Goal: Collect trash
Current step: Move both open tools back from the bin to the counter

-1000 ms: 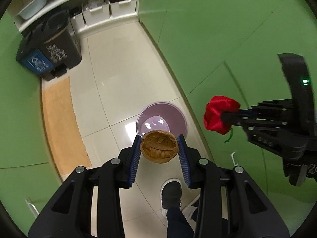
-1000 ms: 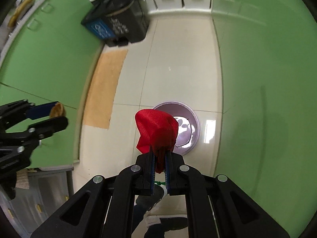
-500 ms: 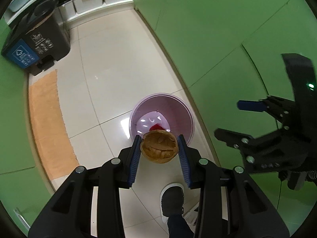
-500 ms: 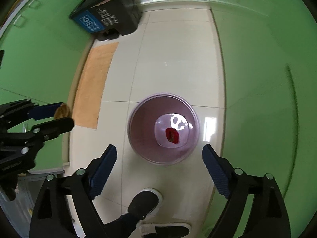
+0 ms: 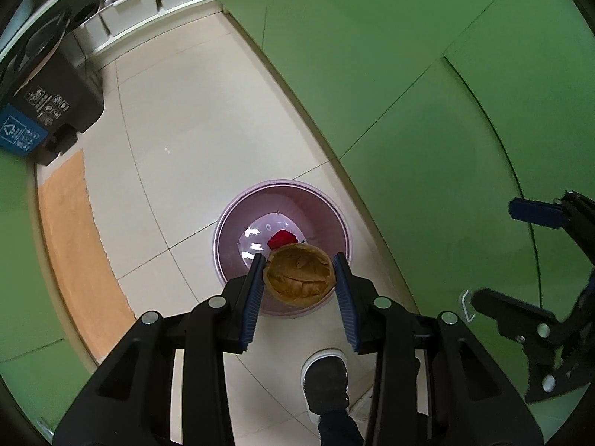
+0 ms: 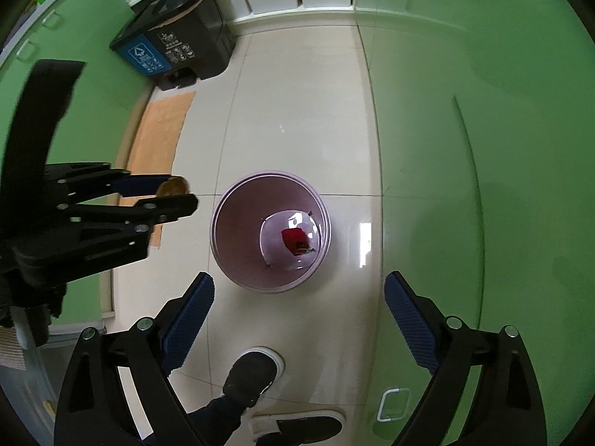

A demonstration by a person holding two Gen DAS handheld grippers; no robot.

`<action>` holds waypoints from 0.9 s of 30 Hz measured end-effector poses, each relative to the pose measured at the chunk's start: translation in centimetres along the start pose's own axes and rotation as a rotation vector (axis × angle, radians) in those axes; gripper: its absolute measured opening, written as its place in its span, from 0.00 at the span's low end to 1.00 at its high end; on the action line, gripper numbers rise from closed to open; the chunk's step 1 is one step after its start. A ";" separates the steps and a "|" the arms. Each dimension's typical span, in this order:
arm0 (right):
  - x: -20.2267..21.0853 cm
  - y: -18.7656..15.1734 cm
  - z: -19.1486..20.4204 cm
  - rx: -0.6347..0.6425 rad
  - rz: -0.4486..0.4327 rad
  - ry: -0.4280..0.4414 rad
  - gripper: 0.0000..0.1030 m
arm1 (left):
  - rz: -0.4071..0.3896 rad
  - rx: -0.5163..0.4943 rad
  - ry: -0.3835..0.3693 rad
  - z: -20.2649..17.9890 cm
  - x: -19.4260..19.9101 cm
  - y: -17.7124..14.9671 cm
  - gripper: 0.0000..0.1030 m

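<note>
Red crumpled wrapper lying in round lilac plastic bin. Right gripper jaws just sprung wide, empty. I'm holding brown walnut-like shell clamped in left gripper, hovering above bin; dropping it remains.

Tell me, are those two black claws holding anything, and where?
The left hand-held gripper pinches a brown crumpled round wrapper by its opposite edges. The right hand-held gripper is open and empty.
</note>
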State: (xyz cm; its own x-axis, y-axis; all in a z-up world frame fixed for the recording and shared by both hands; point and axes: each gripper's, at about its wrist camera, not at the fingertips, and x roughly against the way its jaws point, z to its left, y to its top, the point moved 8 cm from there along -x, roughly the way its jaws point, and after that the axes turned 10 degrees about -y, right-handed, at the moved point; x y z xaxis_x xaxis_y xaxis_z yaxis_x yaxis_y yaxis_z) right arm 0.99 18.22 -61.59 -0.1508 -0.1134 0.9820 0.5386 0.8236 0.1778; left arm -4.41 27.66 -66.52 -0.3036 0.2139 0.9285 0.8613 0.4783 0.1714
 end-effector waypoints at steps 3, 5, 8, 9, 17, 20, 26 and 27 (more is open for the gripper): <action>0.5 -0.5 -0.3 -0.018 -0.005 0.001 0.86 | -0.002 -0.006 0.006 -0.2 -0.2 0.1 0.68; 0.9 -0.7 -0.6 -0.030 -0.008 0.003 0.86 | -0.017 -0.005 -0.020 -0.6 -0.3 0.2 0.91; 1.4 -0.9 -0.8 -0.037 -0.014 -0.001 0.86 | -0.004 -0.018 -0.025 -1.2 -0.5 0.3 0.97; 1.6 -0.9 -0.8 -0.038 -0.014 -0.001 0.86 | -0.001 -0.017 -0.023 -1.3 -0.4 0.3 0.97; 4.9 -0.4 -0.3 -0.046 -0.032 -0.004 0.86 | -0.012 -0.003 -0.017 -1.8 3.2 0.6 0.97; 7.1 0.0 0.2 -0.046 -0.043 -0.002 0.86 | -0.027 0.008 -0.011 -2.0 6.2 0.4 0.97; 13.9 1.0 1.2 -0.048 -0.076 0.008 0.88 | -0.066 0.027 0.010 -2.5 14.3 -0.1 0.97; 15.3 1.2 1.5 -0.052 -0.085 0.012 0.89 | -0.076 0.030 0.013 -2.6 16.0 -0.1 0.97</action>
State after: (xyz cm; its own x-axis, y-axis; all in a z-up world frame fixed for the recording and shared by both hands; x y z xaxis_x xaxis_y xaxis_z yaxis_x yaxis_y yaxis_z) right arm -1.88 18.28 -46.43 -0.1879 -0.1890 0.9638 0.5662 0.7810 0.2635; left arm -8.29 28.79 -50.78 -0.3620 0.1649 0.9175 0.8233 0.5182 0.2317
